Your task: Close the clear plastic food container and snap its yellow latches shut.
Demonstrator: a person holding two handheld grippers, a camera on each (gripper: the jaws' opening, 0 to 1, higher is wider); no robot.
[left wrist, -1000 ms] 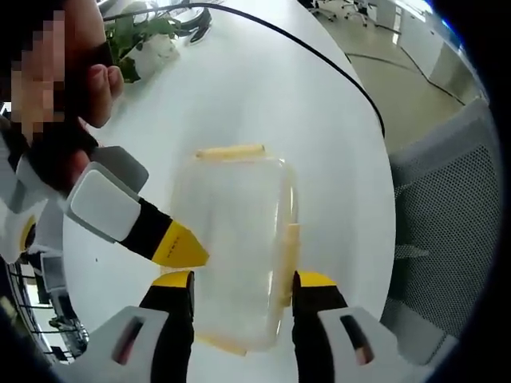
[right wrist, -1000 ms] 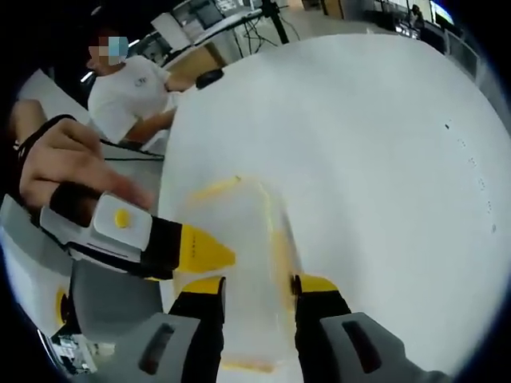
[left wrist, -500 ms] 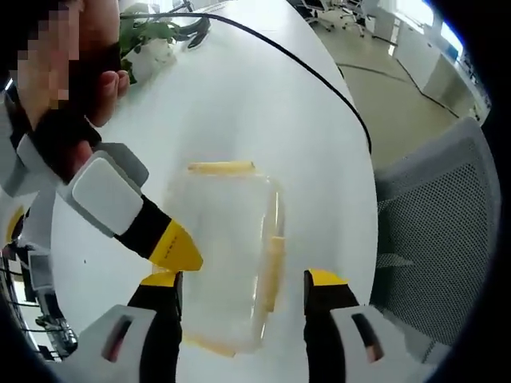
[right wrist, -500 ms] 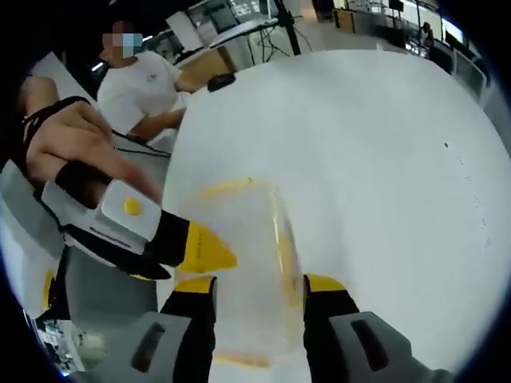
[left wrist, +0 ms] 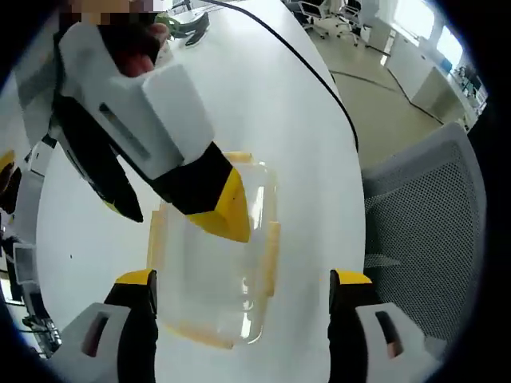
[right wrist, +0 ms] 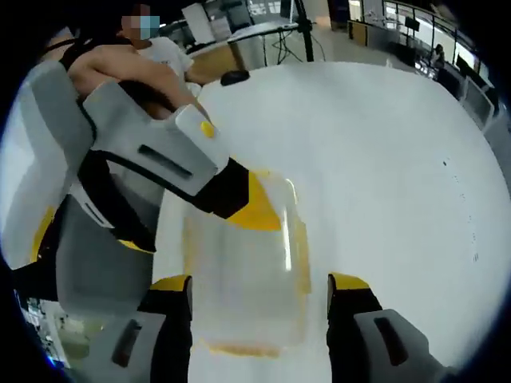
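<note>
We hold both claws wide open and empty over the clear container (left wrist: 211, 275) on the white surface (left wrist: 263, 104). It lies between the left claw (left wrist: 242, 279) jaws, long axis running away; the right claw (right wrist: 259, 283) straddles it likewise, yellow latches (left wrist: 270, 255) ahead.

Rounded white table (left wrist: 263, 88), with clear plastic food container (left wrist: 215, 271) sitting flat on top, black cable (left wrist: 319, 72) trailing along far edge, potted plant (left wrist: 180, 16) beyond.
</note>
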